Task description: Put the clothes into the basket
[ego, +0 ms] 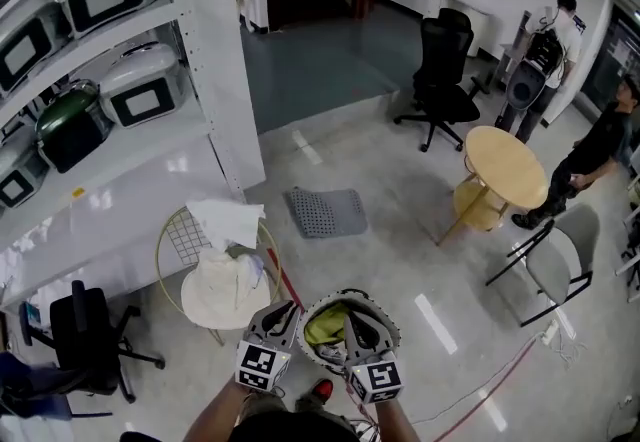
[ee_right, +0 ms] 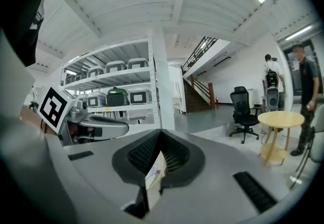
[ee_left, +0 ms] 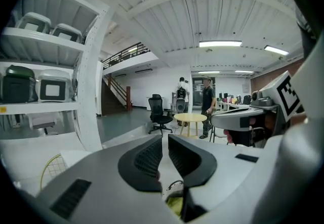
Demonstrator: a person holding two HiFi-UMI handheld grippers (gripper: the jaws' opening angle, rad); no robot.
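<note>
Basket [ego: 392,332]: on the floor directly beneath both grippers, with a yellow-green garment [ego: 325,327] already inside. Left gripper [ego: 288,311]: jaws together, nothing between them. Right gripper [ego: 356,328]: jaws together, likewise empty. White clothes [ego: 225,286]: heaped near the basket's left side, nearer the left gripper; long axis unclear. Their support is mostly covered, and the grippers hide the basket's near rim.

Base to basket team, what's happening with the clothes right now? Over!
Both shut: left gripper and right gripper, at the basket rim. Yellow-green clothes inside it. White clothes lie on the wire stand. Nothing in the way.
</note>
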